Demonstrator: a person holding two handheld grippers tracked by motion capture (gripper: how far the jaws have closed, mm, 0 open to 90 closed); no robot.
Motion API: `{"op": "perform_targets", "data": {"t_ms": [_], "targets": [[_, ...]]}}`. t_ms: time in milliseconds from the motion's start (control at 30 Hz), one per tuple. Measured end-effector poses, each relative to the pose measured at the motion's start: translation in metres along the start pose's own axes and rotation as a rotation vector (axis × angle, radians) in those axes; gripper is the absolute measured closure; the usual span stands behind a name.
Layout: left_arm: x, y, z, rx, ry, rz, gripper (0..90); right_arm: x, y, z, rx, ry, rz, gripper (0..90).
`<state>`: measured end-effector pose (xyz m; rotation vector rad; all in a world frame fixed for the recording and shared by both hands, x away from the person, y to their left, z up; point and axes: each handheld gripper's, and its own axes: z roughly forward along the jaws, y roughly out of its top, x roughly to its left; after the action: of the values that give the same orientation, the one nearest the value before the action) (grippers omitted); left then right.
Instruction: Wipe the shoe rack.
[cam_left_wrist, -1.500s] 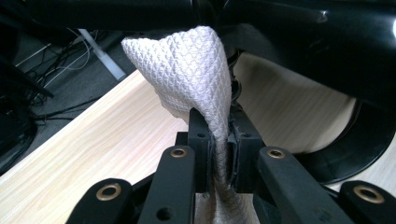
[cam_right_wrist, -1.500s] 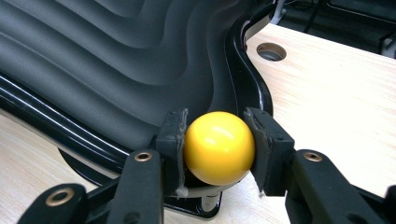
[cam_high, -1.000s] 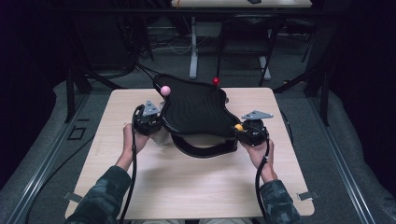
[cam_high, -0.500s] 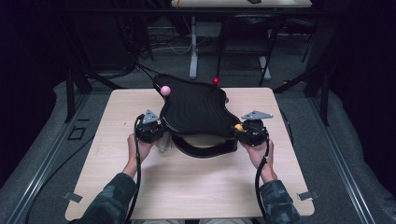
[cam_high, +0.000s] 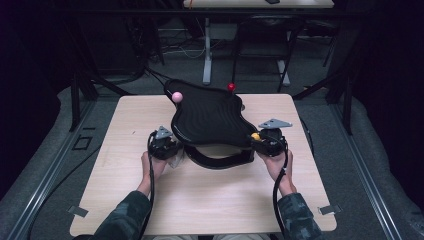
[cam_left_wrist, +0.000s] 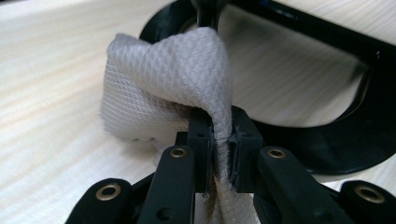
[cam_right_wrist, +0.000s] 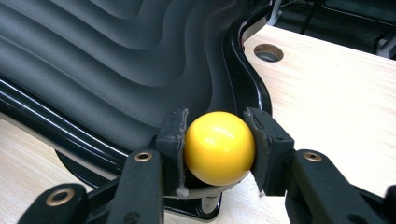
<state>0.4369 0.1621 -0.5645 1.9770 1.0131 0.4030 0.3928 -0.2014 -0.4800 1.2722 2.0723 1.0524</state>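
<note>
Hand-held gripper (cam_left_wrist: 219, 144) on my left is clenched on a grey cloth (cam_left_wrist: 163, 88) low over the bench (cam_high: 125, 130), my right one (cam_right_wrist: 217, 149) grasps the tray's (cam_high: 210, 117) yellow ball (cam_right_wrist: 219, 147); next, I judge, wiping the tray's base.

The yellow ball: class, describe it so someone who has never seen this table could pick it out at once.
Start at the black ribbed tray on its curved stand in the middle of the wooden table. Three balls sit at its rim: a pink ball and a red ball on the far side. The yellow ball is the near one, clamped in the right tongs.
</note>
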Motion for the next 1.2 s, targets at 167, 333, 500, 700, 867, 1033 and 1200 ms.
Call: {"op": "perform_targets", "data": {"t_ms": [167, 333, 500, 700, 867, 1033, 1200], "targets": [[0.0, -0.01, 0.008, -0.005, -0.01, -0.048, 81.3, 0.0, 0.0, 0.0, -0.001, 0.003, -0.001, 60.0], [0.0, -0.01, 0.007, -0.008, -0.008, -0.052, 81.3, 0.0, 0.0, 0.0, -0.002, 0.002, 0.001, 60.0], [-0.001, -0.004, 0.001, -0.03, -0.024, -0.053, 81.3, 0.0, 0.0, 0.0, -0.002, 0.0, 0.001, 60.1], [-0.004, 0.014, -0.013, -0.092, -0.032, -0.022, 81.3, 0.0, 0.0, 0.0, -0.002, -0.001, 0.002, 60.1], [-0.006, 0.033, -0.029, -0.156, -0.037, 0.01, 81.4, 0.002, 0.0, 0.0, -0.001, -0.006, -0.001, 60.1], [-0.002, 0.044, -0.039, -0.197, -0.041, 0.029, 81.4, 0.002, 0.0, 0.0, -0.001, -0.005, 0.001, 60.1], [0.003, 0.05, -0.048, -0.237, -0.042, 0.057, 81.4, 0.002, 0.0, 0.001, -0.002, -0.002, -0.001, 60.1]]}}
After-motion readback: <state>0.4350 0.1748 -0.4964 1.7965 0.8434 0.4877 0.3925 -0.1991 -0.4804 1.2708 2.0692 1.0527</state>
